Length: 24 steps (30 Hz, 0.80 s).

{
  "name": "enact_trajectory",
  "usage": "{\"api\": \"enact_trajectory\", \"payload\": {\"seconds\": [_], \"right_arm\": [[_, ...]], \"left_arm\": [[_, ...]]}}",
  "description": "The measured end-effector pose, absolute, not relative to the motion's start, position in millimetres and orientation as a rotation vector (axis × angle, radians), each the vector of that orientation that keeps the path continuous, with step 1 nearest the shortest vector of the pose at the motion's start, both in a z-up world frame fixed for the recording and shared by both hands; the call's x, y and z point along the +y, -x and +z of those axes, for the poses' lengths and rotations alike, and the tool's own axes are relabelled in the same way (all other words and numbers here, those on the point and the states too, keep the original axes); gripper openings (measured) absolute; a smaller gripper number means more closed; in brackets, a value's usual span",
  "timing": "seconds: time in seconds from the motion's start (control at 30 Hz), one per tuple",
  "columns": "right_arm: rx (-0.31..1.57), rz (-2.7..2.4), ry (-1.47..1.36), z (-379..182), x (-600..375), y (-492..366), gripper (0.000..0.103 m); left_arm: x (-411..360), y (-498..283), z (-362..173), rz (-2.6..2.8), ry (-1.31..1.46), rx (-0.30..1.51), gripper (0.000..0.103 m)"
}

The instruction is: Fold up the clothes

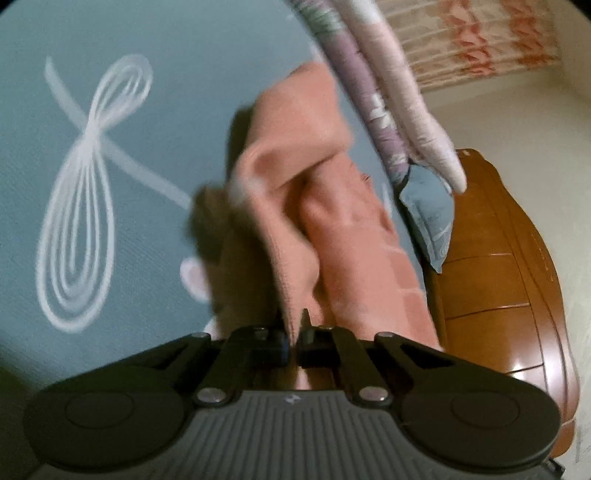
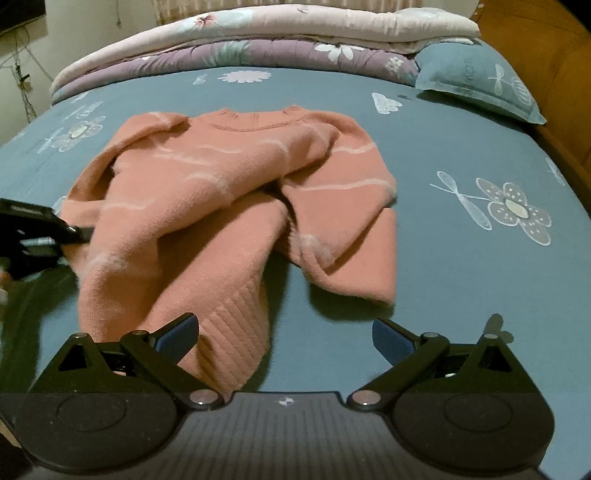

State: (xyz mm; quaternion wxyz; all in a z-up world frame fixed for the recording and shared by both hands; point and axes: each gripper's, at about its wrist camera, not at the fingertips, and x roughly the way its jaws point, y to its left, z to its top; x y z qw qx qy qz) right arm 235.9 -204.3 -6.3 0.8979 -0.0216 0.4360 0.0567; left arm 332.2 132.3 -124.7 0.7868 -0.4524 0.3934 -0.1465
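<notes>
Right wrist view, bed: a bed under a blue-grey sheet printed with white flowers and dragonflies fills most of the frame.
Headboard: a glossy brown wooden headboard runs along the bed's far edge in the left wrist view, at the right of that frame.
Quilts: two folded quilts, a pale pink one lying on a purple floral one, are stacked at the back of the bed.
Pillow: a blue pillow matching the sheet sits at the right end of the quilts, touching them.
Sweater: a salmon-pink knit sweater with thin pale stripes lies rumpled in the middle of the bed, neckline toward the quilts, one sleeve flopped across the body, its ribbed hem nearest the right claw.
Left claw: the left claw is pressed together with a fold of the sweater's edge pinched between its fingers; the cloth rises from there in a bunched ridge. In the right wrist view it enters from the left, at the sweater's left side.
Right claw: the right claw is spread wide, blue pads apart, poised above the sheet with the ribbed hem beside its left finger; whether that finger touches the knit cannot be told.
</notes>
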Motion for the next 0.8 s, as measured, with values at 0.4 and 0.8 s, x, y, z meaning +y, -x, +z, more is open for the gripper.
{"api": "enact_trajectory", "payload": {"seconds": [0.4, 0.8], "right_arm": [[0.891, 0.112, 0.036, -4, -205, -245, 0.102], [0.878, 0.117, 0.069, -1, -188, -258, 0.102]], "left_arm": [[228, -318, -87, -0.114, 0.888, 0.798, 0.003], [315, -370, -55, 0.072, 0.558, 0.944, 0.005]]}}
